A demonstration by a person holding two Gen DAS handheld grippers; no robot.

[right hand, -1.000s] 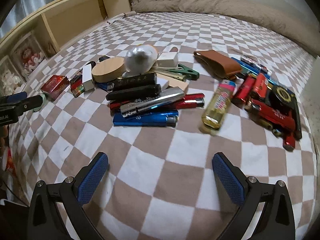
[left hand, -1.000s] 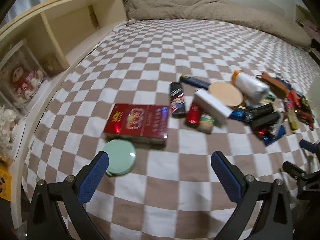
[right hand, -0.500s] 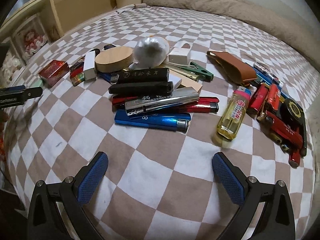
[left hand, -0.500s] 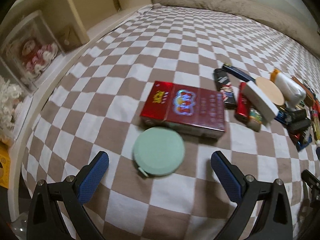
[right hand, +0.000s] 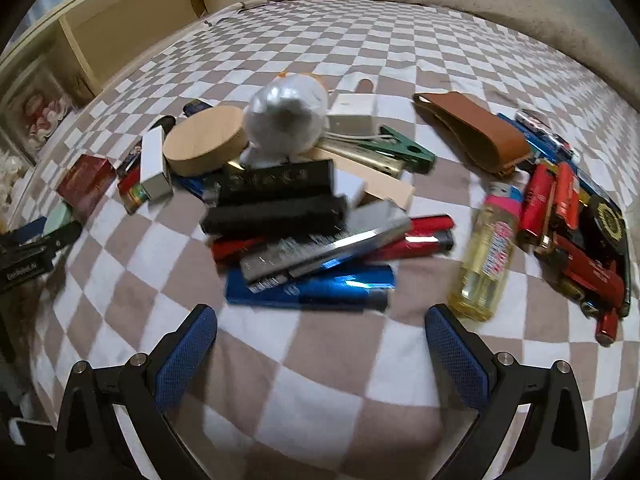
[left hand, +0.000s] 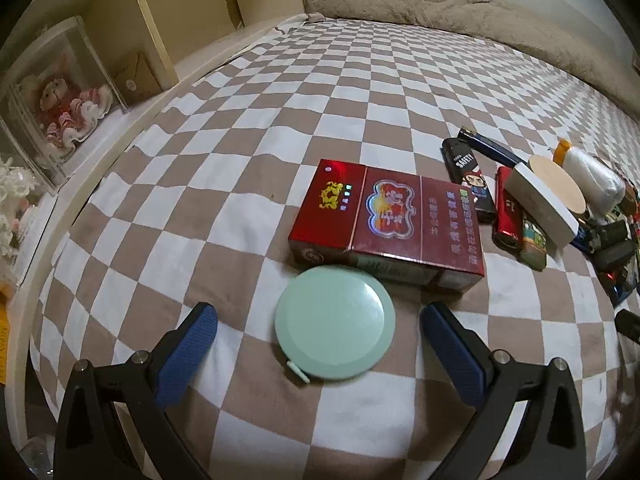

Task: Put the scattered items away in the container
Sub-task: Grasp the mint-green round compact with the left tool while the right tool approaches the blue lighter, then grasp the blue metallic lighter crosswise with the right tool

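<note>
A mint green round case (left hand: 335, 323) lies on the checked bedspread, between the blue pads of my open left gripper (left hand: 320, 340). Just beyond it sits a red cigarette carton (left hand: 390, 218). My right gripper (right hand: 320, 344) is open above bare bedspread, just short of a heap of lighters topped by a blue lighter (right hand: 312, 288) and a silver one (right hand: 324, 246). A yellow lighter (right hand: 486, 256) lies to the right, with several red lighters (right hand: 560, 200) past it. No container shows in either view.
A wooden disc (right hand: 206, 145), a silvery ball (right hand: 286, 118), a white charger (right hand: 354, 114), a green clip (right hand: 404, 152) and a brown leather case (right hand: 472, 132) lie in the heap. A wooden shelf unit (left hand: 168, 28) runs along the left. A beige blanket (left hand: 460, 20) lies at the far end.
My left gripper has moved forward and down, so the mint case now lies between its pads. My right gripper has closed in on the lighter heap. Both stay open.
</note>
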